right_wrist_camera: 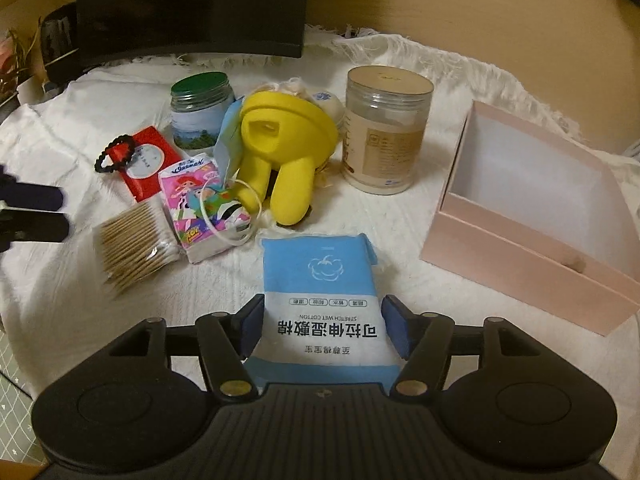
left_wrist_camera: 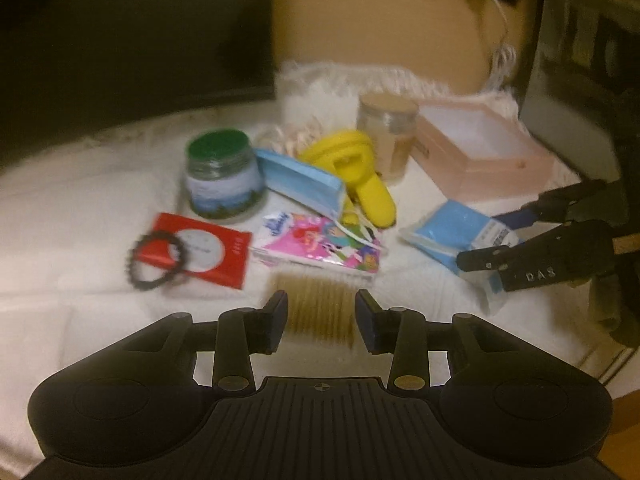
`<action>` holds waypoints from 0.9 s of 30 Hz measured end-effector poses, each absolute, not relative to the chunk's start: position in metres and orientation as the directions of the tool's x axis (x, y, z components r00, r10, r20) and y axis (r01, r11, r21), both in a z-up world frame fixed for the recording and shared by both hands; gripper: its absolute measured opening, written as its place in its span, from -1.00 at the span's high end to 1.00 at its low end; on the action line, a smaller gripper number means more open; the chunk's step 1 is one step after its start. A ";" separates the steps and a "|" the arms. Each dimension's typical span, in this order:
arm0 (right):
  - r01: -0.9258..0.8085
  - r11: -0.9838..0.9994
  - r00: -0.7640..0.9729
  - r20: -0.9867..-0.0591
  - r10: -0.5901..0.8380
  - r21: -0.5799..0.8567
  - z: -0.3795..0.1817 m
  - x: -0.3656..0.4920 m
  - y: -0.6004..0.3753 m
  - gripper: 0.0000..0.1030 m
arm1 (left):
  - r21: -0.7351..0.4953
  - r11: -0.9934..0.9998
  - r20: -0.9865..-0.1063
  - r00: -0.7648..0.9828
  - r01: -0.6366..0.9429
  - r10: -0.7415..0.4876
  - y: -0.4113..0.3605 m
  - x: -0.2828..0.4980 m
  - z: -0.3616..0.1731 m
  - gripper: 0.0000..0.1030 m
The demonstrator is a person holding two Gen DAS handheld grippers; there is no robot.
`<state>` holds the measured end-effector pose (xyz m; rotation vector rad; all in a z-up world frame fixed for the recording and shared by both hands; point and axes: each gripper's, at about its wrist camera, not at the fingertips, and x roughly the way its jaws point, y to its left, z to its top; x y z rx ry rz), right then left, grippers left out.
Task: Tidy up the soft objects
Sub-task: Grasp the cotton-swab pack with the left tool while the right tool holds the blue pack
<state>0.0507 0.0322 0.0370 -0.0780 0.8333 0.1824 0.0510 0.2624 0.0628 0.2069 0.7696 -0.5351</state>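
My right gripper is shut on a blue and white cotton pad pack that lies on the white cloth; the left wrist view shows its fingers straddling that pack. My left gripper is open, and a pack of cotton swabs shows in the gap between its fingers. In the right wrist view its tips stand clear to the left of the swabs. A cartoon tissue pack, a red tissue pack and a blue mask pack lie nearby.
An open pink box stands at the right. Behind the packs are a yellow rubber item, a green-lidded jar and a clear canister. A black hair tie rests on the red pack. A dark screen stands at the back.
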 end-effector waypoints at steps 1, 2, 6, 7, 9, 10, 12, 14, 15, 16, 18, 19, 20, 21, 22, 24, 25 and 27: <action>-0.195 0.981 0.659 -0.741 0.126 -0.007 0.036 0.050 0.033 -0.23 | -0.001 0.842 -0.721 0.583 0.540 -0.375 0.254 0.054 0.057 0.20; -0.198 0.980 0.664 -0.738 0.118 -0.022 0.035 0.049 0.035 -0.23 | 0.016 0.830 -0.735 0.570 0.557 -0.368 0.246 0.056 0.050 0.20; -0.158 0.986 0.706 -0.704 0.070 -0.060 0.029 0.039 0.037 -0.29 | 0.116 0.770 -0.753 0.561 0.627 -0.344 0.215 0.053 0.026 -0.01; -0.154 0.986 0.708 -0.703 0.069 -0.058 0.028 0.037 0.037 -0.30 | 0.143 0.747 -0.755 0.559 0.650 -0.342 0.208 0.049 0.024 -0.10; -0.168 0.985 0.697 -0.712 0.087 -0.044 0.027 0.035 0.035 -0.30 | 0.148 0.719 -0.766 0.539 0.679 -0.351 0.202 0.045 0.021 -0.46; -0.174 0.984 0.694 -0.713 0.099 -0.033 0.027 0.034 0.034 -0.30 | 0.137 0.715 -0.769 0.529 0.685 -0.359 0.202 0.045 0.021 -0.47; -0.190 0.982 0.688 -0.716 0.120 -0.017 0.028 0.033 0.031 -0.30 | 0.115 0.724 -0.765 0.525 0.680 -0.372 0.206 0.046 0.026 -0.40; -0.204 0.979 0.685 -0.718 0.127 -0.021 0.029 0.033 0.030 -0.30 | 0.089 0.751 -0.739 0.549 0.654 -0.391 0.218 0.047 0.035 -0.37; -0.208 0.978 0.686 -0.717 0.127 -0.027 0.031 0.034 0.029 -0.30 | 0.104 0.771 -0.717 0.585 0.628 -0.379 0.225 0.048 0.040 -0.37; -0.215 0.976 0.688 -0.714 0.129 -0.032 0.032 0.034 0.030 -0.30 | 0.124 0.787 -0.709 0.609 0.604 -0.356 0.229 0.053 0.042 -0.37; -0.235 0.971 0.689 -0.711 0.139 -0.038 0.035 0.035 0.032 -0.30 | 0.126 0.822 -0.727 0.615 0.556 -0.305 0.238 0.072 0.041 -0.34; -0.243 0.969 0.688 -0.711 0.149 -0.033 0.037 0.037 0.033 -0.30 | 0.106 0.837 -0.741 0.604 0.537 -0.293 0.244 0.080 0.038 -0.34; -0.255 0.967 0.682 -0.713 0.163 -0.024 0.038 0.039 0.034 -0.30 | 0.069 0.851 -0.752 0.588 0.520 -0.298 0.250 0.089 0.036 -0.34; -0.267 0.964 0.676 -0.716 0.175 -0.016 0.039 0.042 0.035 -0.30 | 0.012 0.863 -0.764 0.561 0.505 -0.318 0.257 0.097 0.034 -0.33; -0.280 0.960 0.667 -0.721 0.188 -0.009 0.039 0.045 0.036 -0.30 | -0.059 0.870 -0.780 0.521 0.489 -0.345 0.264 0.105 0.032 -0.33; -0.301 0.954 0.647 -0.734 0.206 0.003 0.037 0.050 0.038 -0.30 | -0.145 0.854 -0.787 0.464 0.500 -0.406 0.268 0.109 0.030 -0.31; -0.308 0.951 0.636 -0.742 0.211 0.006 0.036 0.052 0.040 -0.30 | -0.143 0.840 -0.786 0.456 0.523 -0.418 0.265 0.106 0.031 -0.33; -0.321 0.947 0.622 -0.753 0.216 0.006 0.033 0.054 0.042 -0.30 | -0.098 0.801 -0.791 0.442 0.591 -0.423 0.254 0.097 0.029 -0.37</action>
